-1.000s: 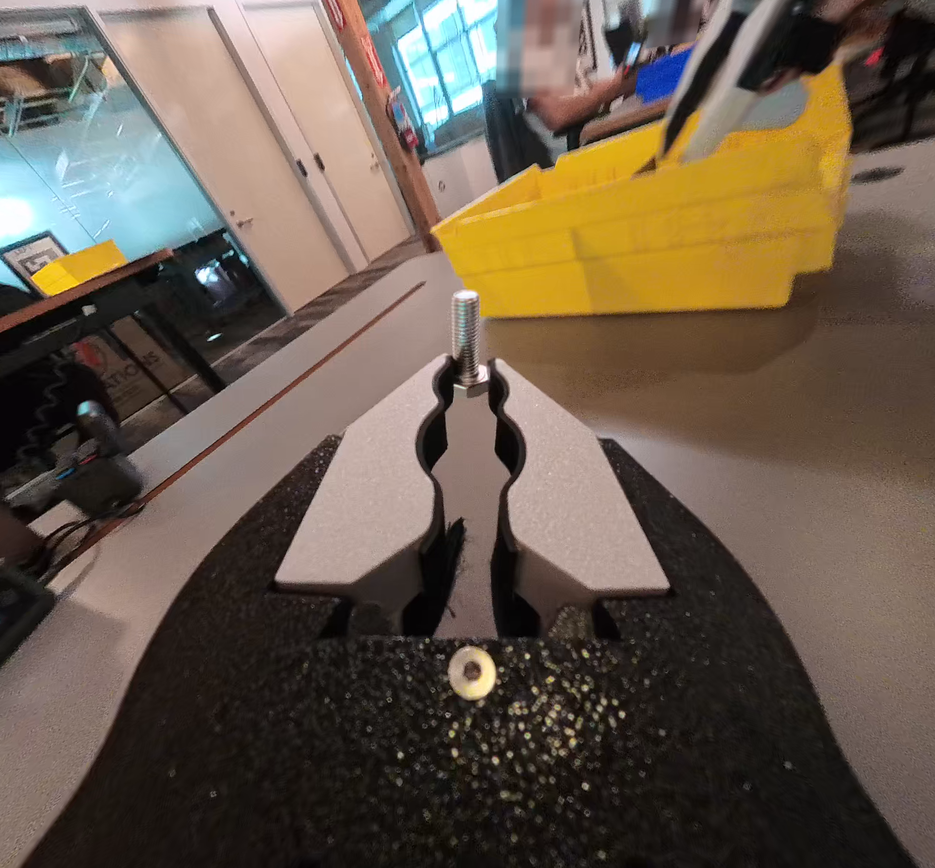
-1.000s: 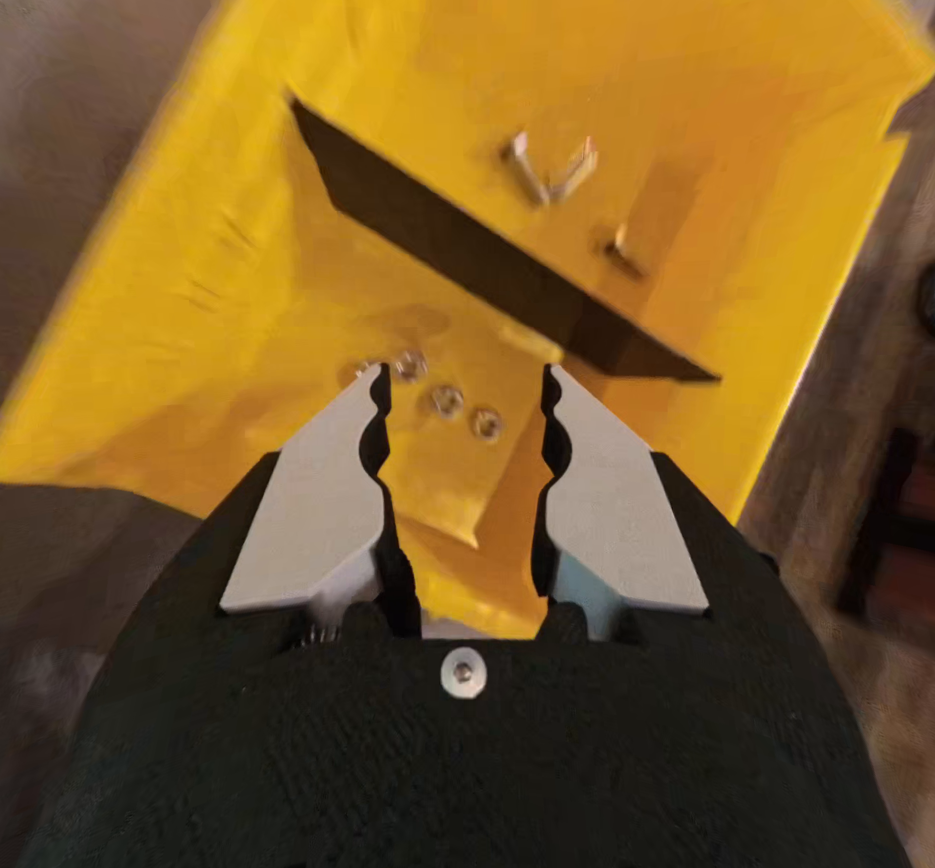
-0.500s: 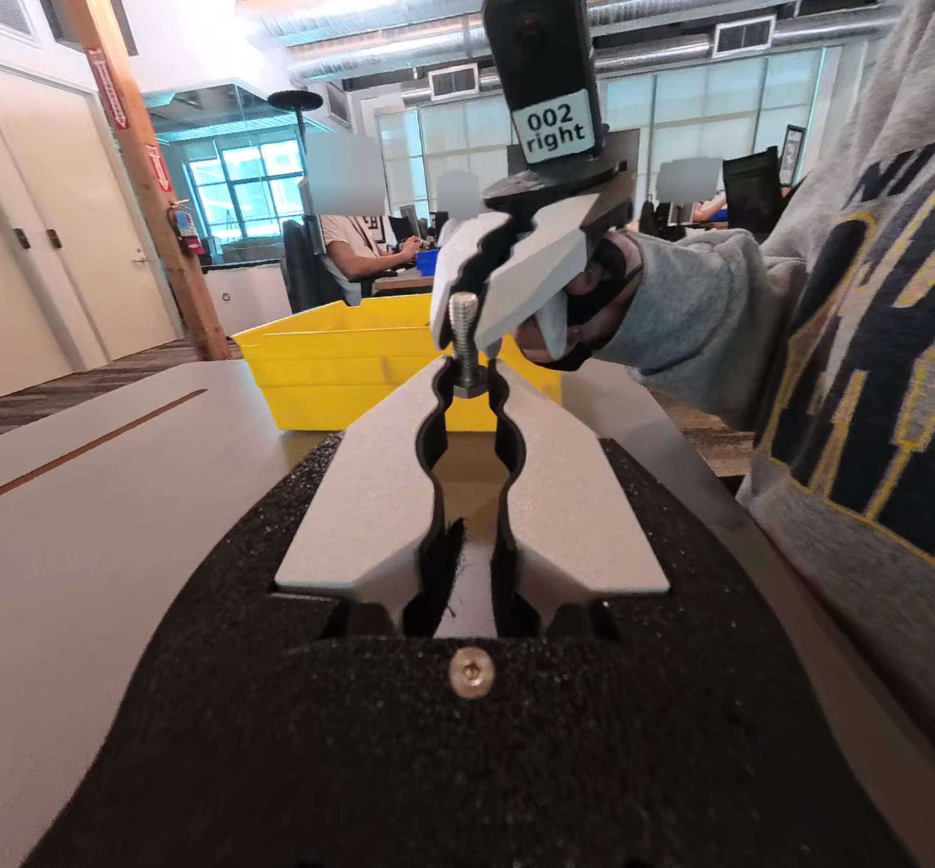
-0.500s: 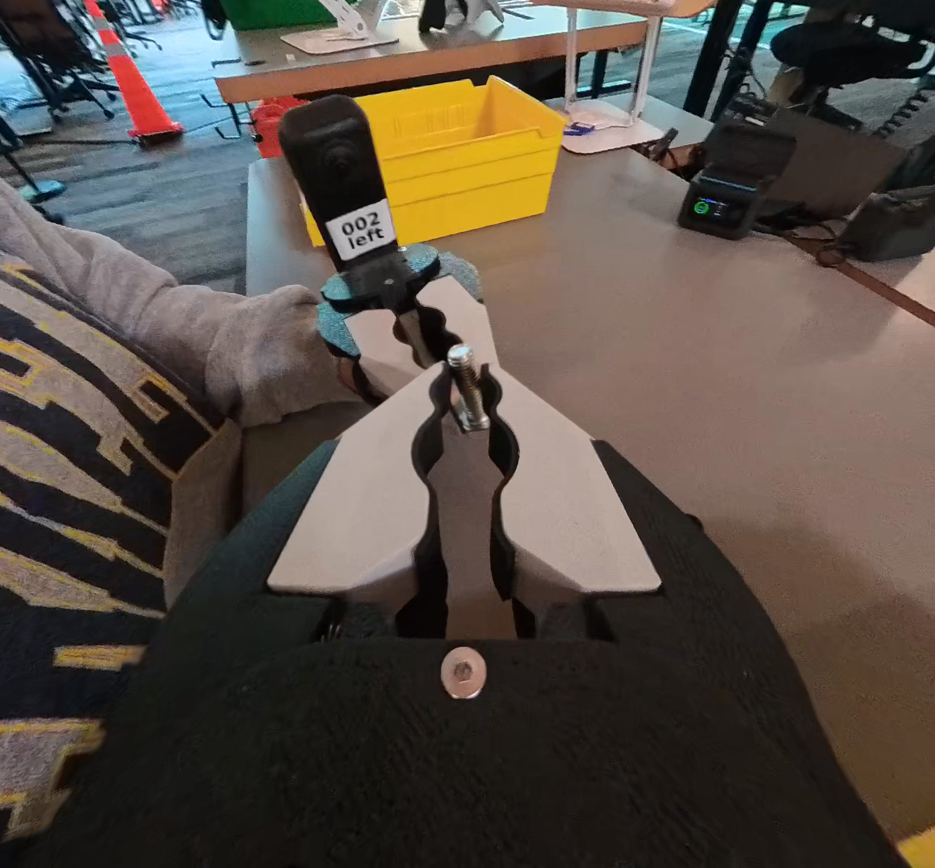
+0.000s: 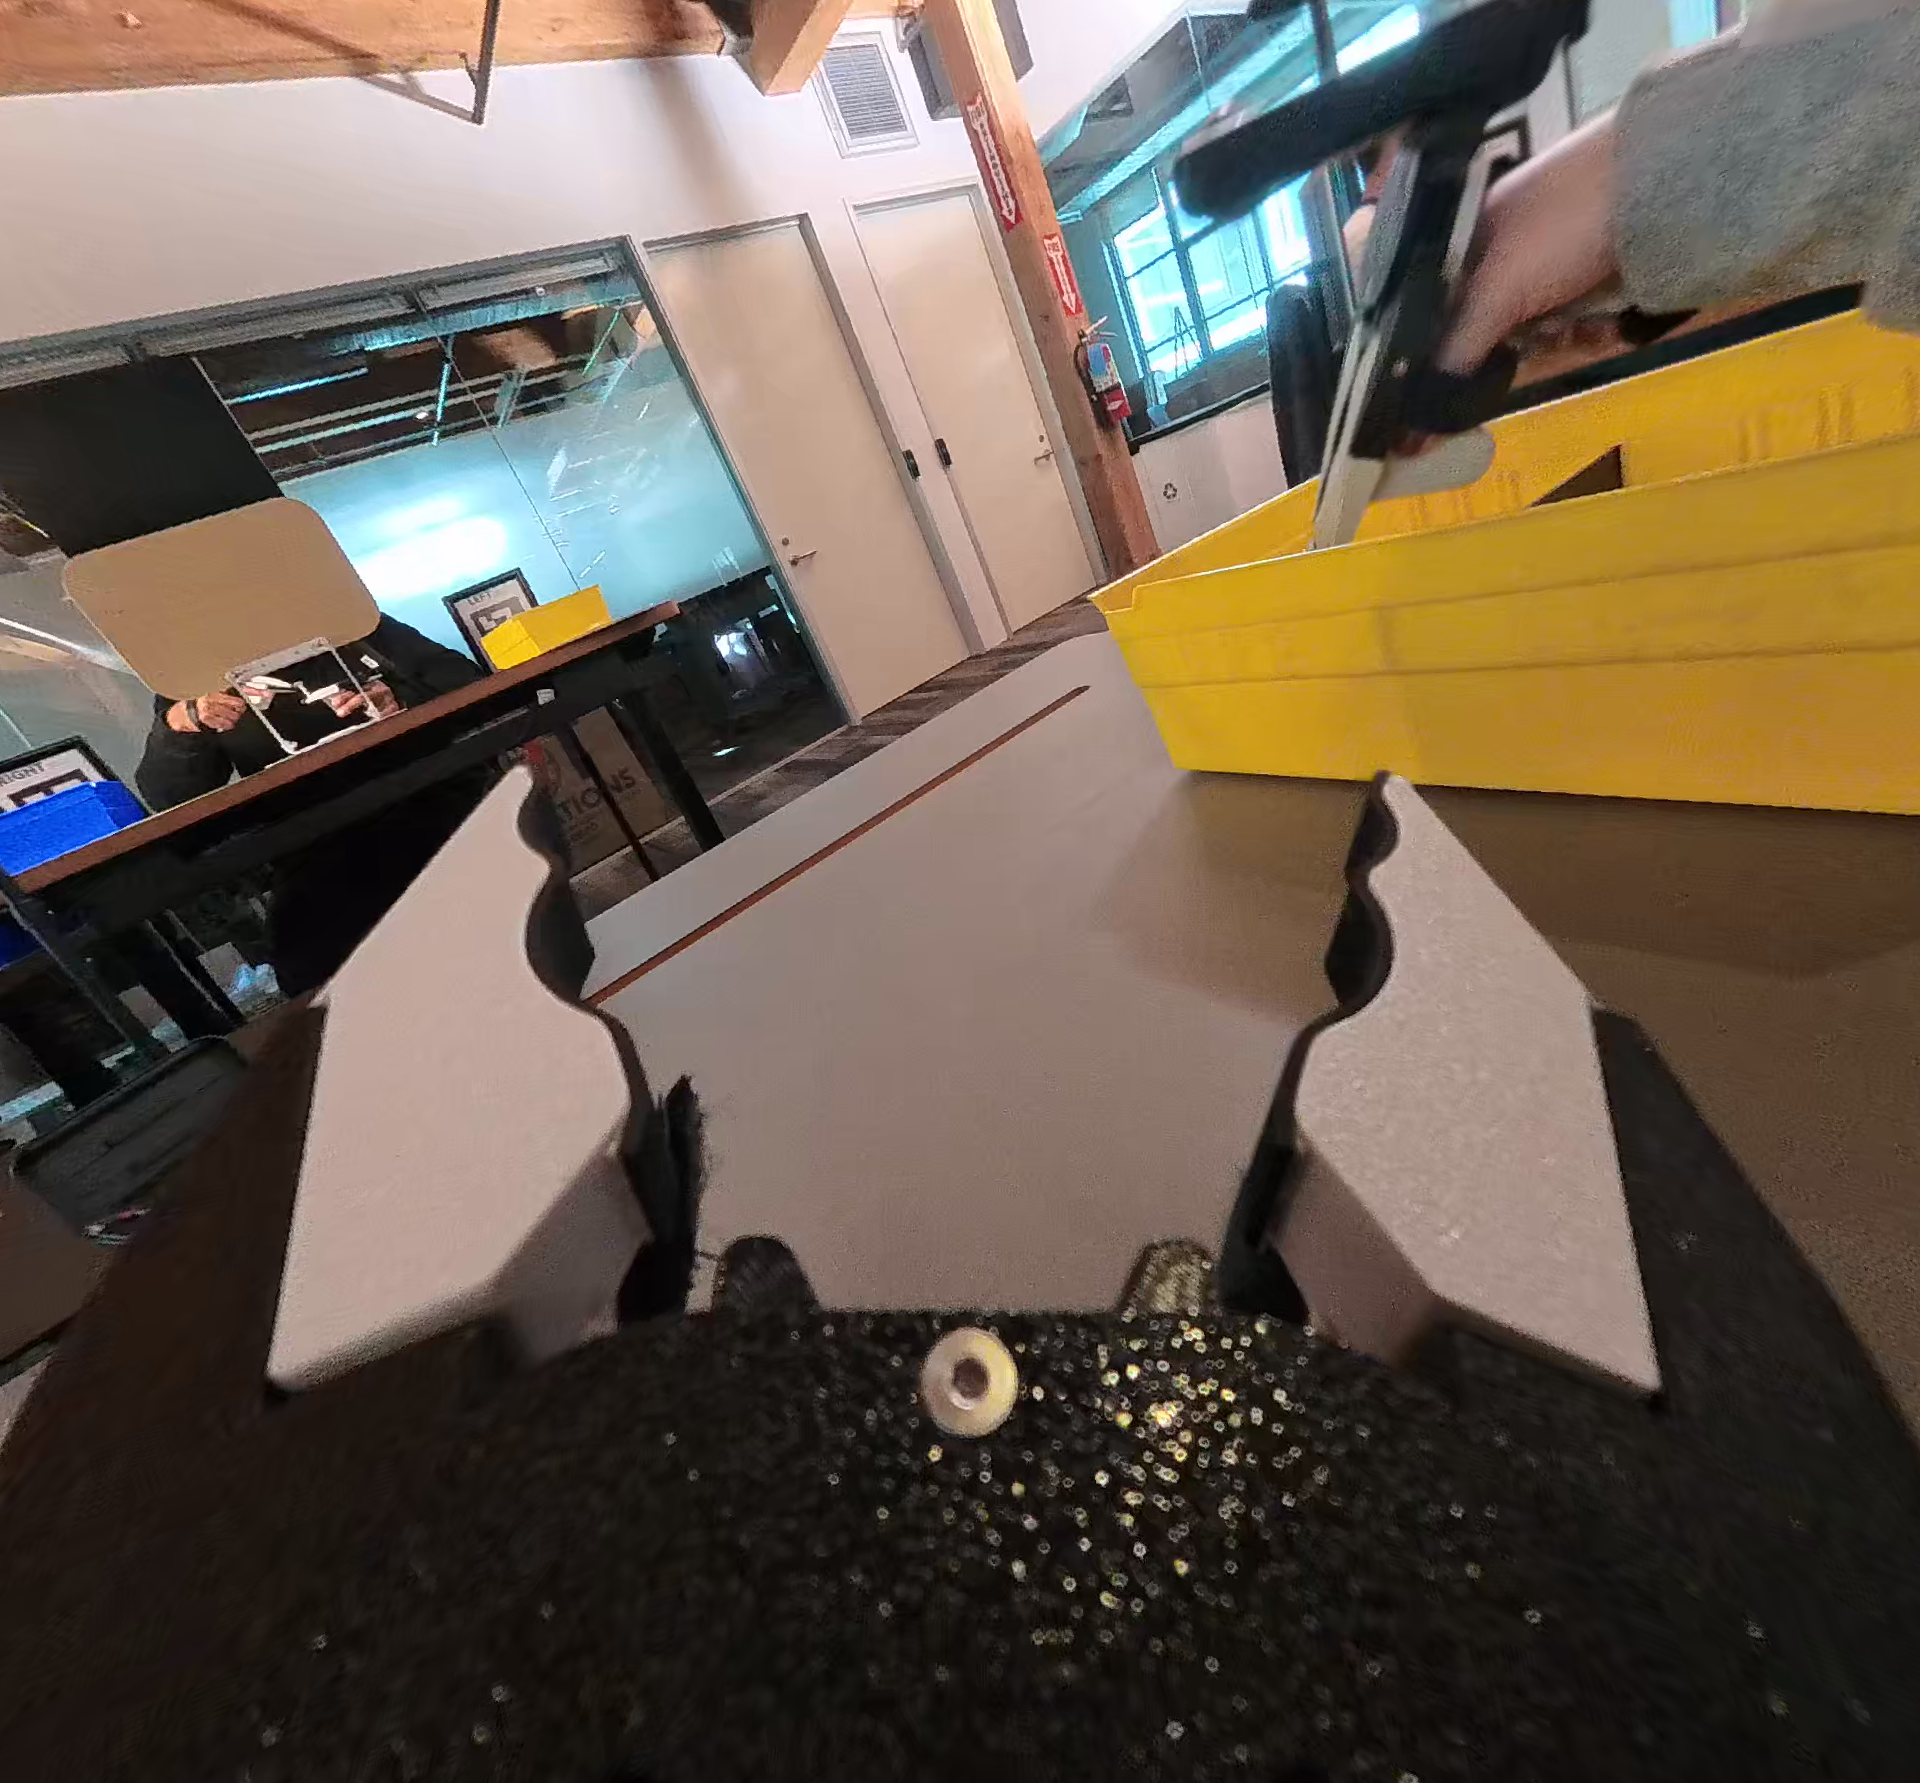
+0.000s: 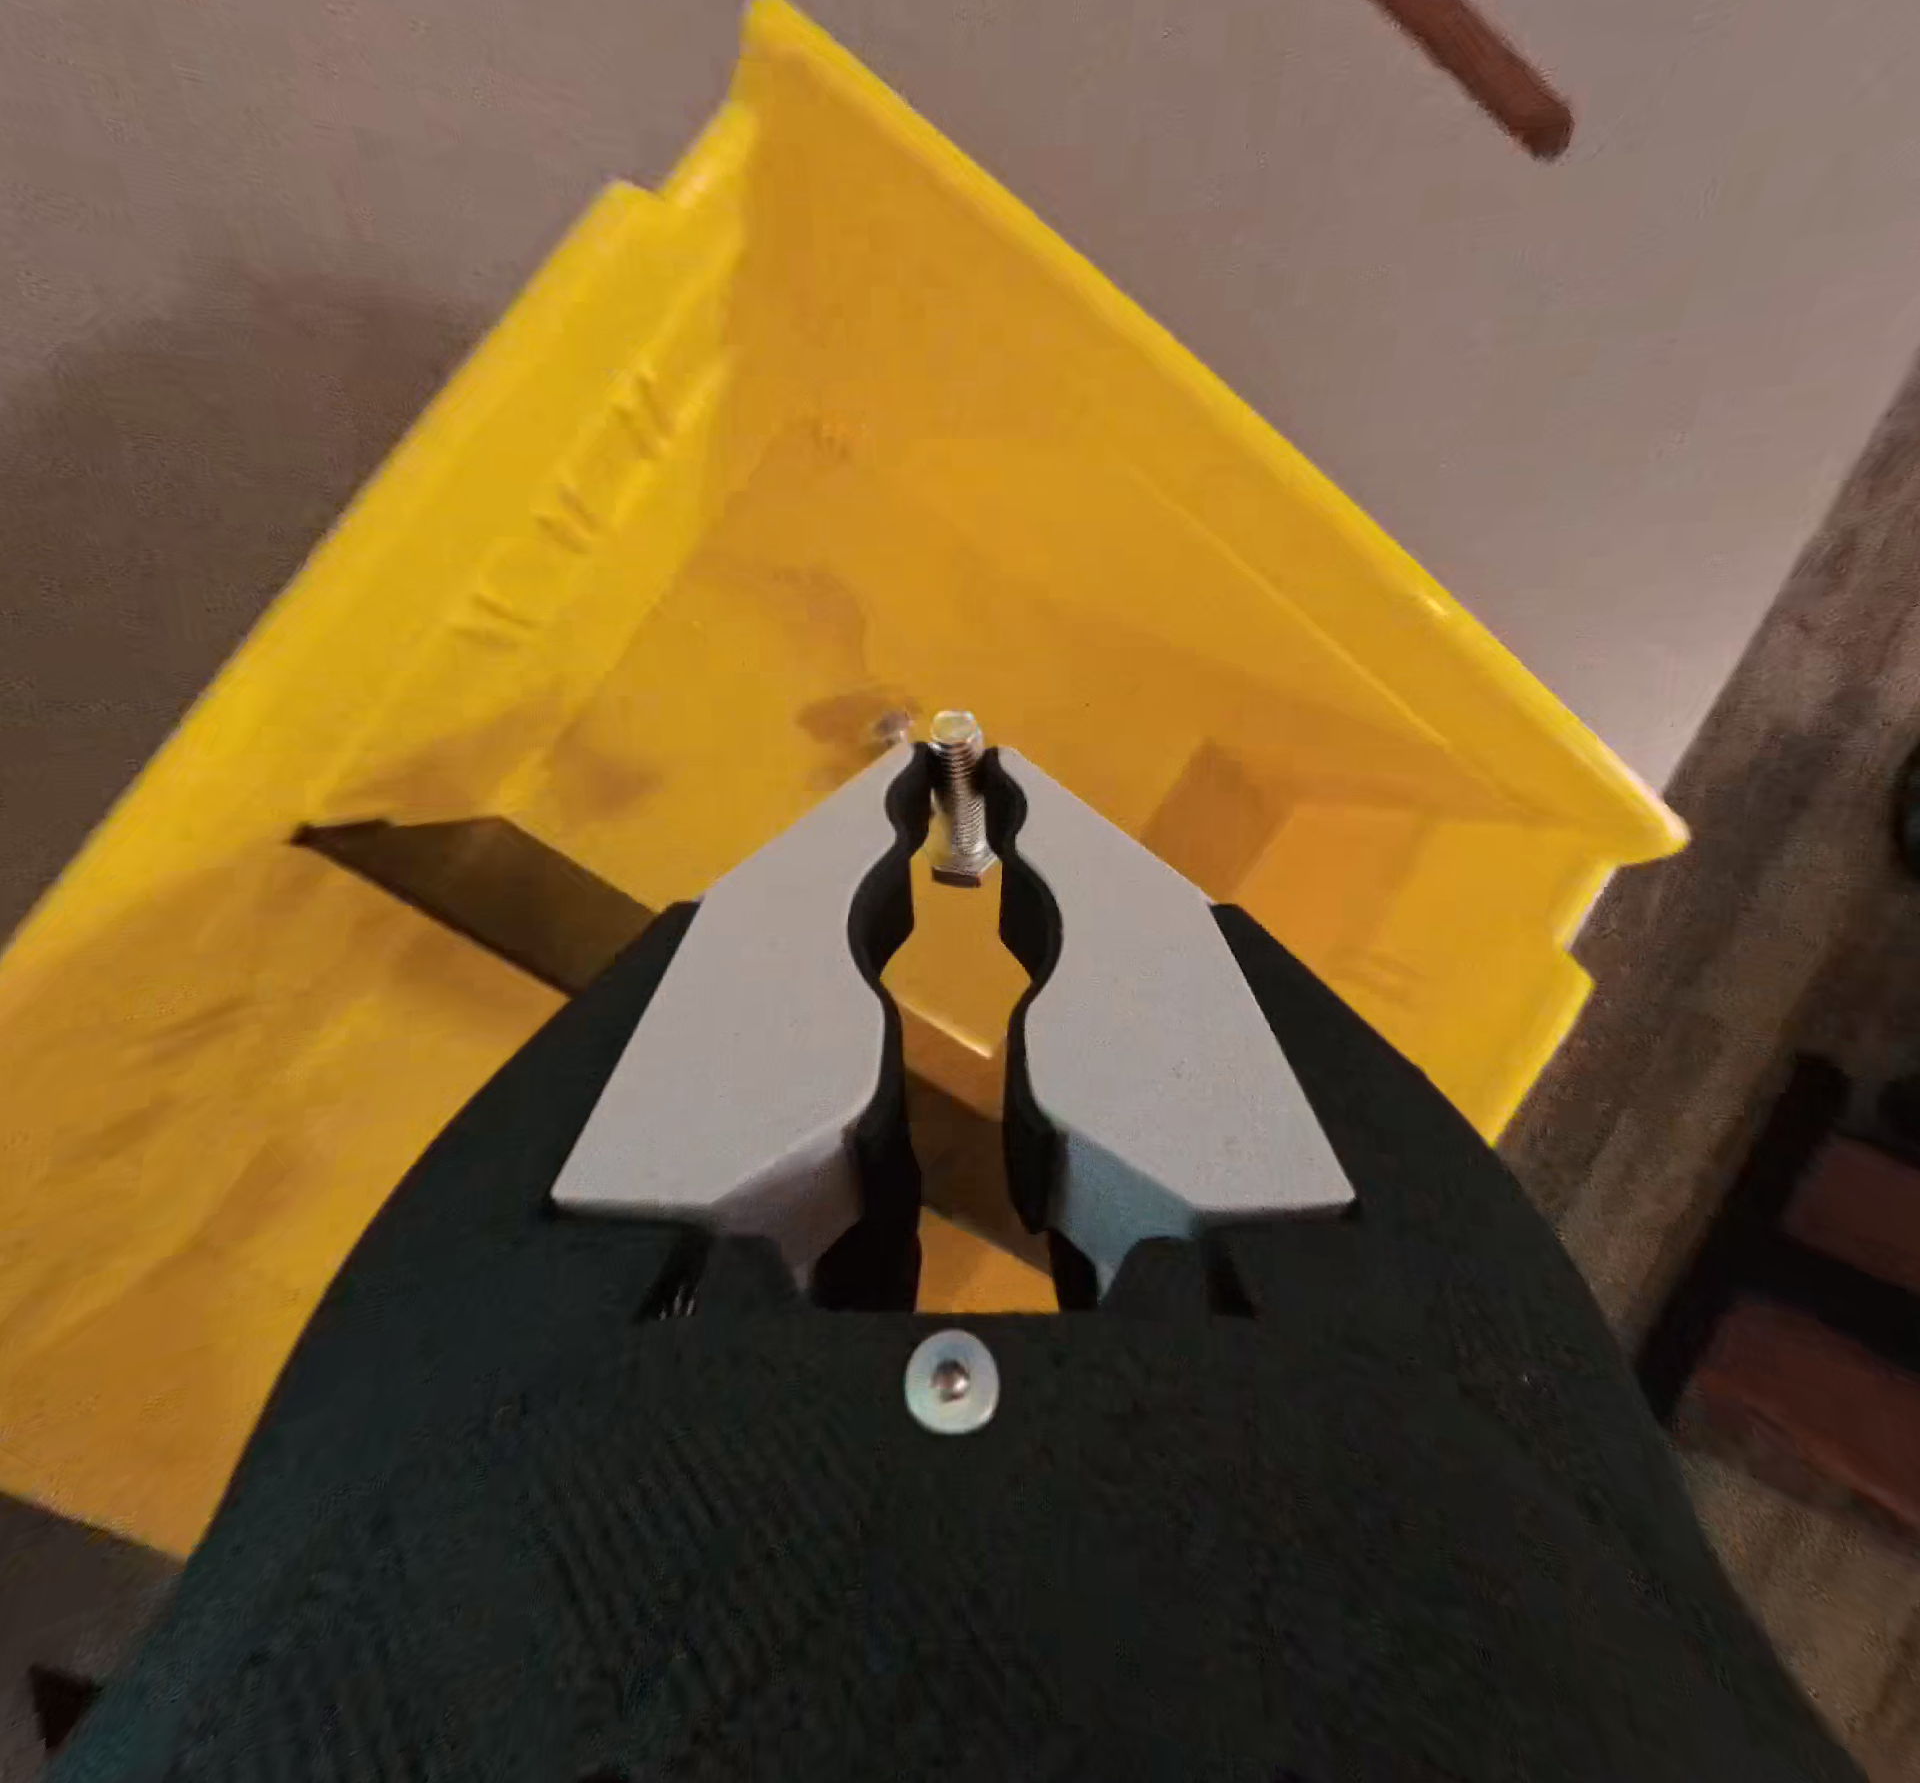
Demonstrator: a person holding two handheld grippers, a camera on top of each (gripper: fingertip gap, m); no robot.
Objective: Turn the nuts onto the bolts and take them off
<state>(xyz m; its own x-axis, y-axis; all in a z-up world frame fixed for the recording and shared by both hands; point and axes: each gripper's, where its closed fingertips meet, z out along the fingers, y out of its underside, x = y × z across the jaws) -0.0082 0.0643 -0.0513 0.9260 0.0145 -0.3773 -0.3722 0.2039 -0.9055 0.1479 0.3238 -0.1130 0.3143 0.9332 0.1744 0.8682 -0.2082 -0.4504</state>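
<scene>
My right gripper (image 6: 958,757) is shut on a silver bolt (image 6: 954,824), gripping its threaded shaft between the tips with the hex head toward the camera. It hangs over the inside of the yellow bin (image 6: 1091,507), beyond the bin's black divider (image 6: 457,886). A small shiny piece (image 6: 891,723) lies on the bin floor just past the tips; I cannot tell what it is. My left gripper (image 5: 956,798) is wide open and empty, low over the grey table (image 5: 935,954). In the left wrist view the right gripper (image 5: 1361,445) reaches down into the yellow bin (image 5: 1558,673).
The bin stands at the table's right; a brown seam (image 5: 831,850) runs across the tabletop. Beyond the left edge is another table (image 5: 343,777) with a seated person (image 5: 270,705), a blue bin (image 5: 62,834) and a small yellow bin (image 5: 545,627). Floor shows right of the bin (image 6: 1787,1006). About 30 cm separates my left fingertips from my right. Measured from the fingertips, the small shiny piece (image 6: 891,723) is 7 cm or so from the right gripper and 30 cm from the left.
The left gripper has let go of the bolt and opened wide. The right gripper has taken the bolt and carried it from the left gripper to over the yellow bin.
</scene>
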